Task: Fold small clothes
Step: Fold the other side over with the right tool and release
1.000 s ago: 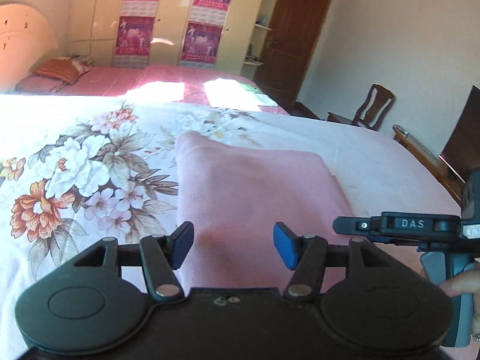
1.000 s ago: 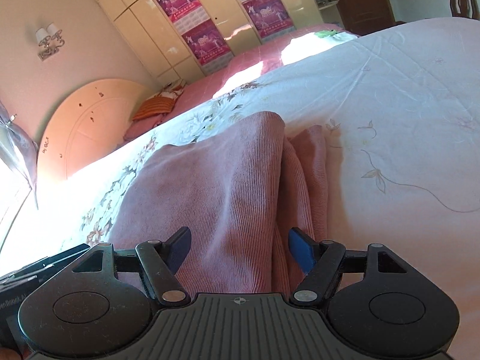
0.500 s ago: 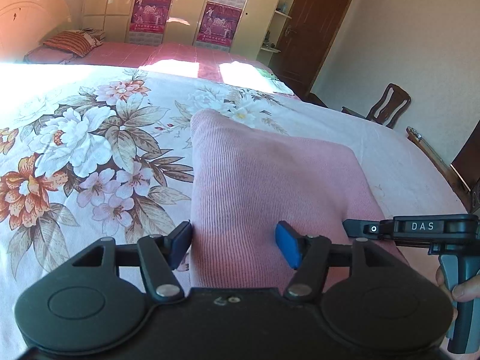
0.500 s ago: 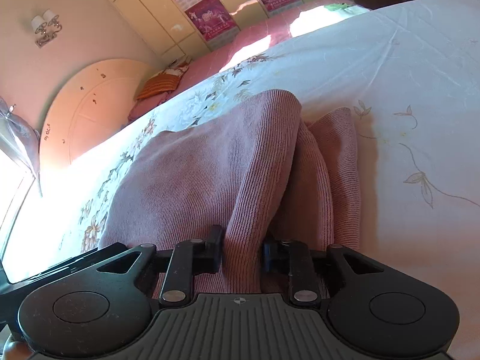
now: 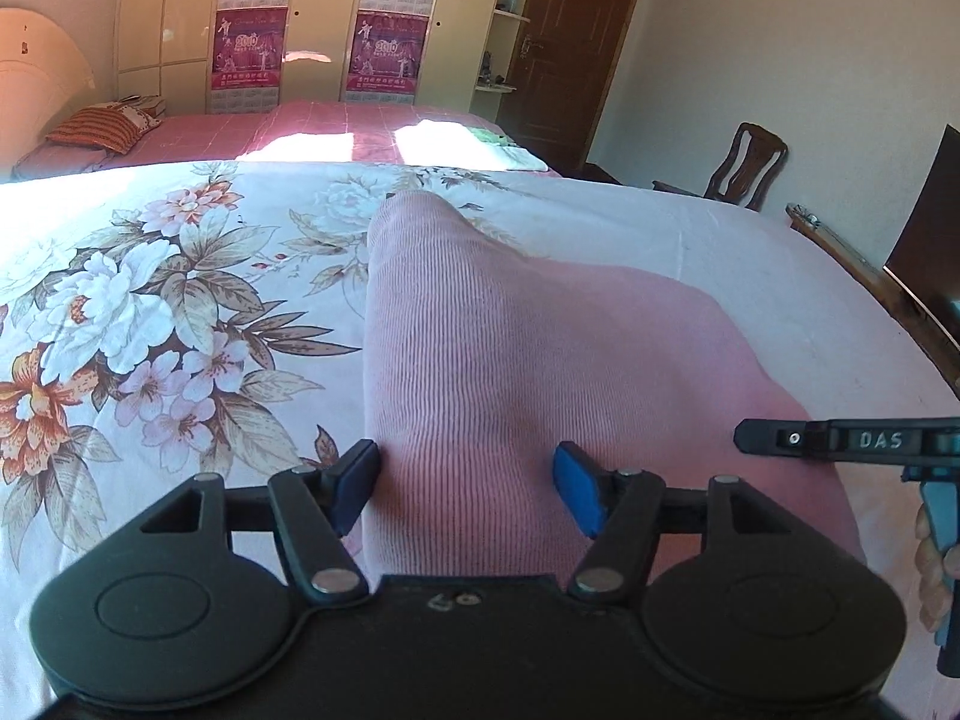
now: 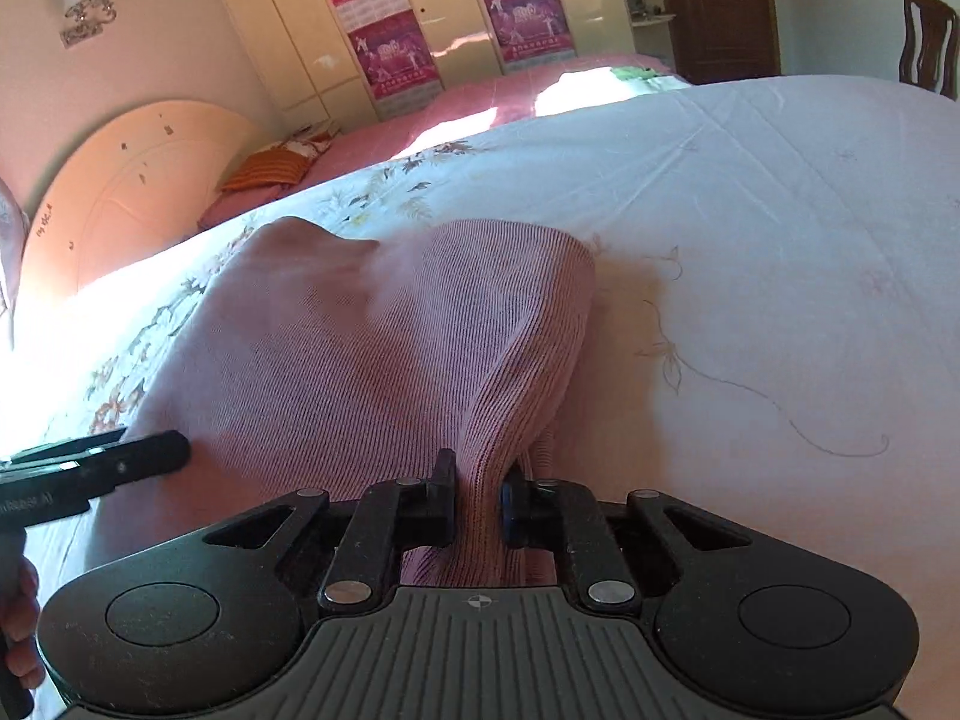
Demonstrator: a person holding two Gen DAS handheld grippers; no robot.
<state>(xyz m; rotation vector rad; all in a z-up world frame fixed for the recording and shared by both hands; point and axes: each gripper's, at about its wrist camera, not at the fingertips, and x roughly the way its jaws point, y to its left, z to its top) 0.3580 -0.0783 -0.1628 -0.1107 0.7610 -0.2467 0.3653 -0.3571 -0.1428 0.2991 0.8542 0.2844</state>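
Garment: a pink ribbed knit garment (image 5: 540, 372) lies on the floral bedsheet (image 5: 150, 312), near the bed edge where the person stands.
Long axis: it runs away from both cameras toward the wardrobe (image 5: 324, 18); the far end is lifted into a hump.
Right gripper (image 6: 480, 495): clenched on a bunched fold of the near hem. Its jaws have just been closing, with the knit between them.
Left gripper (image 5: 465, 489): released; its blue pads (image 5: 576, 495) stand on both sides of the fabric and do not pinch it.
Risk: only one corner is held, so I judge a pull can drag the garment askew.
Second risk: a bunched grip may catch only some layers, so the fold can come out uneven.
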